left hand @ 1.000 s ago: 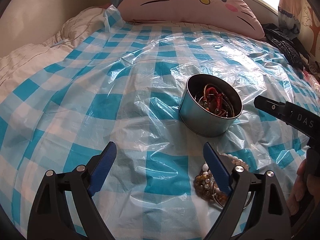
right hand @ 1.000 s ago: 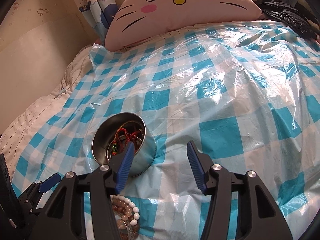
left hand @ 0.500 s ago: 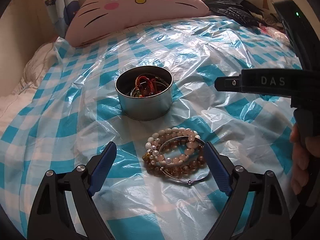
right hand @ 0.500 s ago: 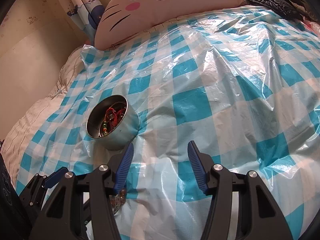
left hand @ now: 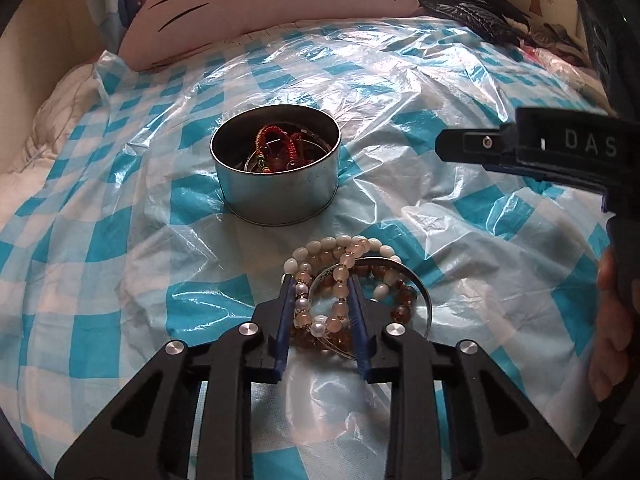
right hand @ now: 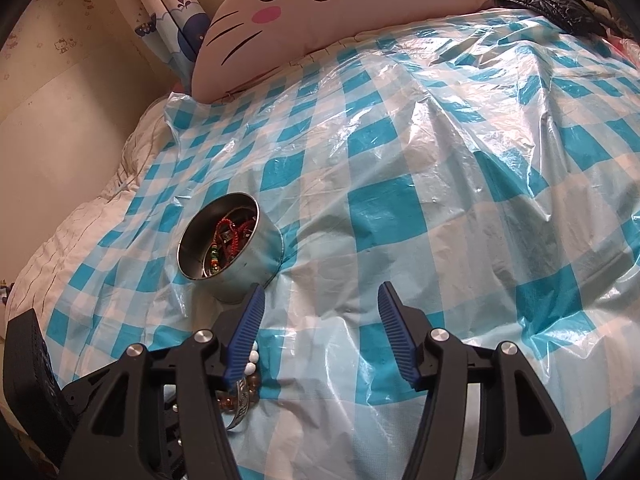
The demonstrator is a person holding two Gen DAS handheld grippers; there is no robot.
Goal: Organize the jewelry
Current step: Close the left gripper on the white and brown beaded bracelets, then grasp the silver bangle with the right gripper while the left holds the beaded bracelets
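Observation:
A pile of bead bracelets [left hand: 344, 280] with a silver bangle [left hand: 420, 292] lies on the blue checked plastic sheet. My left gripper [left hand: 320, 288] is shut on the pink and white bead bracelets at the pile's left side. A round metal tin [left hand: 276, 196] holding red cord jewelry stands just beyond the pile; it also shows in the right wrist view [right hand: 236, 272]. My right gripper [right hand: 320, 300] is open and empty, to the right of the tin, above the sheet. The pile [right hand: 244, 392] shows partly behind its left finger.
A pink cat-face pillow [left hand: 276, 12] lies at the head of the bed. Dark clothing [left hand: 472, 12] is heaped at the far right. A wall and curtain [right hand: 168, 24] run along the left. The right gripper's body [left hand: 560, 152] hangs at the right of the left view.
My left gripper swung right over the bracelet pile, lowered, and closed its jaws on the bead bracelets. My right gripper drifted slightly and stayed open.

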